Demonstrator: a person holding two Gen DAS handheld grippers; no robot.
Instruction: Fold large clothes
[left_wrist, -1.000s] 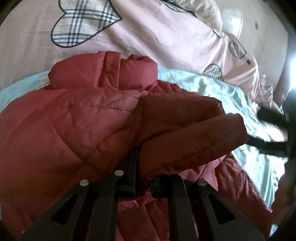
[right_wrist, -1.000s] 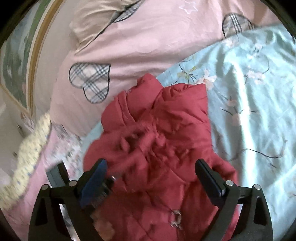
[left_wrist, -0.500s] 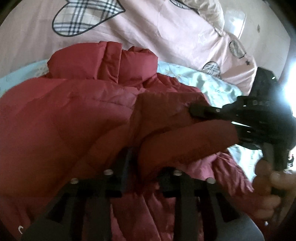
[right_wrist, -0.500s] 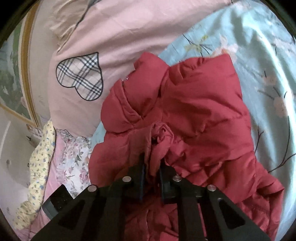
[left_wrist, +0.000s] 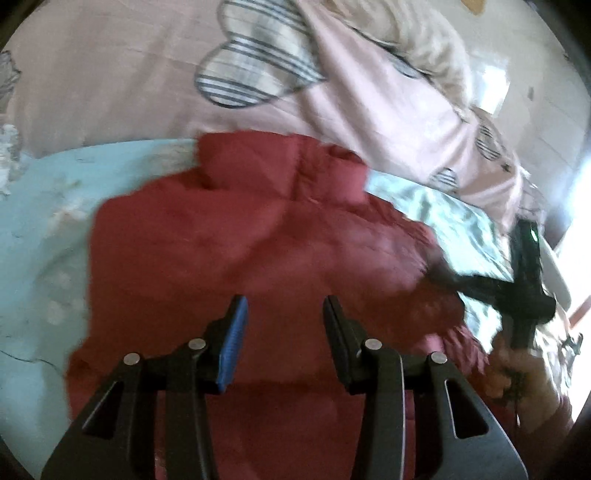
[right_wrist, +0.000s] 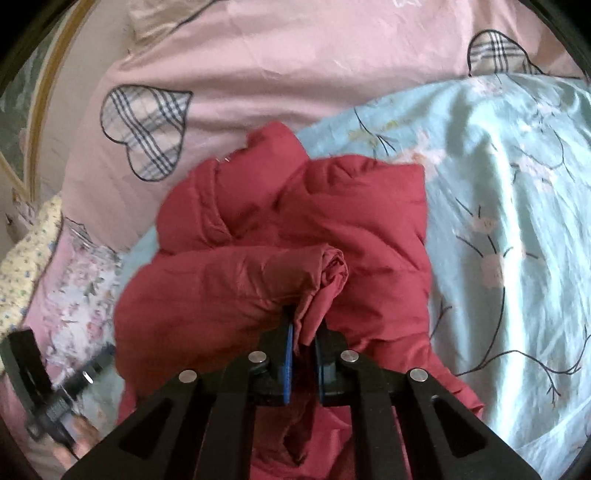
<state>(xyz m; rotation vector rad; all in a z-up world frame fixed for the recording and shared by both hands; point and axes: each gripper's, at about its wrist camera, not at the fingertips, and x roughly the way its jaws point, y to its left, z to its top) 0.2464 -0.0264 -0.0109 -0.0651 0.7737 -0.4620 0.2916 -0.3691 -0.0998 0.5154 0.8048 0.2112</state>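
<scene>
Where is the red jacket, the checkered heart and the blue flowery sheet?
red jacket (right_wrist: 369, 229), right wrist view, on its puffy body.
checkered heart (right_wrist: 147, 125), right wrist view, on the heart's middle.
blue flowery sheet (right_wrist: 517, 184), right wrist view, on a bare wrinkled part.

Pale blue bedsheet (right_wrist: 509, 206) with dark branches and pink blossoms, creased, across the right of the right wrist view. Above it, pink quilt (right_wrist: 288, 74) printed with plaid hearts: 1 heart (right_wrist: 146, 127) at left, another (right_wrist: 495, 51) at top right. Beige pillow (left_wrist: 417, 44) over the quilt's far edge. At lower left, floral pink cloth (right_wrist: 74, 291), beside it yellow dotted fabric (right_wrist: 26, 254). Framed picture (right_wrist: 22, 110) on the wall at far left, partly cut off.
</scene>
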